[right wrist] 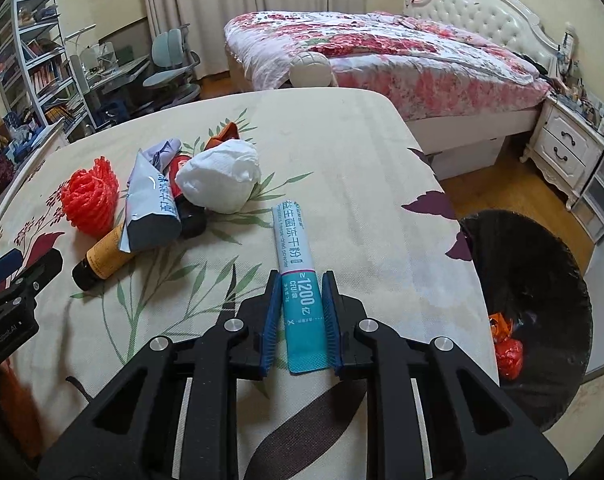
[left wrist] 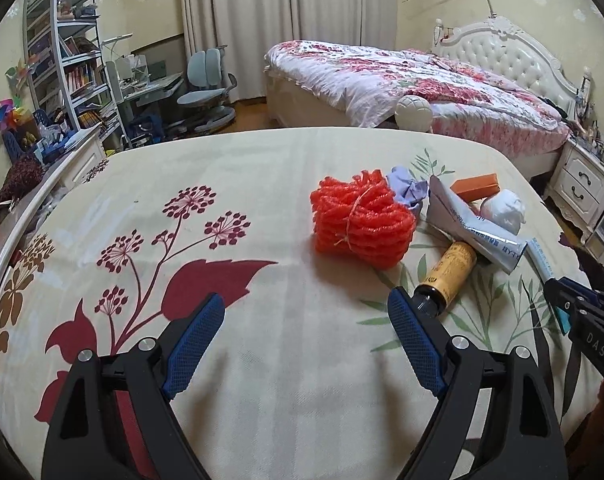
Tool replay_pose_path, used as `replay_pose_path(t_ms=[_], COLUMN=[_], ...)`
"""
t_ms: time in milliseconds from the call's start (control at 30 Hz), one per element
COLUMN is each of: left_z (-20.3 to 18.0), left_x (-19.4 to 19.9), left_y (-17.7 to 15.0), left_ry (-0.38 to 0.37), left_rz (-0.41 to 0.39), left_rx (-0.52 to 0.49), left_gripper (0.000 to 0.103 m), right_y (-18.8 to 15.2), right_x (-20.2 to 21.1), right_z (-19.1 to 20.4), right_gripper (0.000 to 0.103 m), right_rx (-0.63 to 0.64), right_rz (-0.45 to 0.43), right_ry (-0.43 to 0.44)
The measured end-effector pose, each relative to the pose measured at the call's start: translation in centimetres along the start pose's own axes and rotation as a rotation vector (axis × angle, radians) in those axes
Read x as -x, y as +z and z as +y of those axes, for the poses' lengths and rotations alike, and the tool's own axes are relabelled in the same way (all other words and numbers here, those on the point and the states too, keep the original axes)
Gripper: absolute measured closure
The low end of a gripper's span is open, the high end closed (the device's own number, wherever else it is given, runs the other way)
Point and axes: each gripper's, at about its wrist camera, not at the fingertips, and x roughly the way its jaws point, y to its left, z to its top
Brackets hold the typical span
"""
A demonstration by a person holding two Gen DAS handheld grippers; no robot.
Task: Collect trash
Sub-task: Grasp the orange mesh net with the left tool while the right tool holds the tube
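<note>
Two hand-held grippers are at work over the desk (right wrist: pixel 361 152), which is covered by a cream cloth printed with flowers and leaves. Our right hand-held gripper (right wrist: pixel 300 280) is clenched on a long white and teal sachet (right wrist: pixel 298 264); its blue pads press the teal end from both sides, and the white end points away from us along the cloth. We cannot tell whether the sachet is lifted or lies on the desk. Our left hand-held gripper (left wrist: pixel 305 300) is released, its fingers spread wide above bare cloth, holding nothing.

We see the rest of the trash bunched near the far middle of the desk. An orange foam net bundle (left wrist: pixel 361 220), tied with string, sits just ahead of the left hand-held gripper. Beside it a brown bottle (left wrist: pixel 449 272) lies on its side, its dark neck touching or just behind the right-hand finger of that tool. A grey plastic wrapper (right wrist: pixel 154 208) lies over the bottle's far end. A crumpled white tissue (right wrist: pixel 222 178) rests next to the wrapper, with an orange box (left wrist: pixel 475 186) and a scrap of lilac cloth (left wrist: pixel 407 190) behind.

Off the desk's right edge stands a bin lined with a black bag (right wrist: pixel 541 280), with red-orange wrappers (right wrist: pixel 507 344) inside.
</note>
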Motion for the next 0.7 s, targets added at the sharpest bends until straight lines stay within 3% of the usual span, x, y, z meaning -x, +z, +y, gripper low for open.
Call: replay_pose_path(t_ms=[267,633,667,700], left_z=[-1.6,-2.1,-2.1,-2.1], left_x=[-0.6,-3.0,-3.1,-3.2], left_y=[1.3,3.2,3.1,3.1], left_ry=[-0.040,-0.016,-0.020,-0.026], left_rz=[-0.038,0.011,0.016,0.023], left_rx=[-0.031,-0.030,-0.029,-0.031], left_gripper=[0.019,0.020,0.027,0.041], right_y=[0.9,1.3,1.4,1.4], right_x=[-0.8,-1.2,-1.2,-1.3], right_z=[-0.8,-1.2,-1.2,-1.2], right_gripper=[0.083,0.083,0.083,0.083], right_rx=[-0.013,-0.011,-0.012,-0.012], right_rz=[0.001,0.002,0.002,0.002], right_ry=[-0.007,-0.007,-0.006,-0.005])
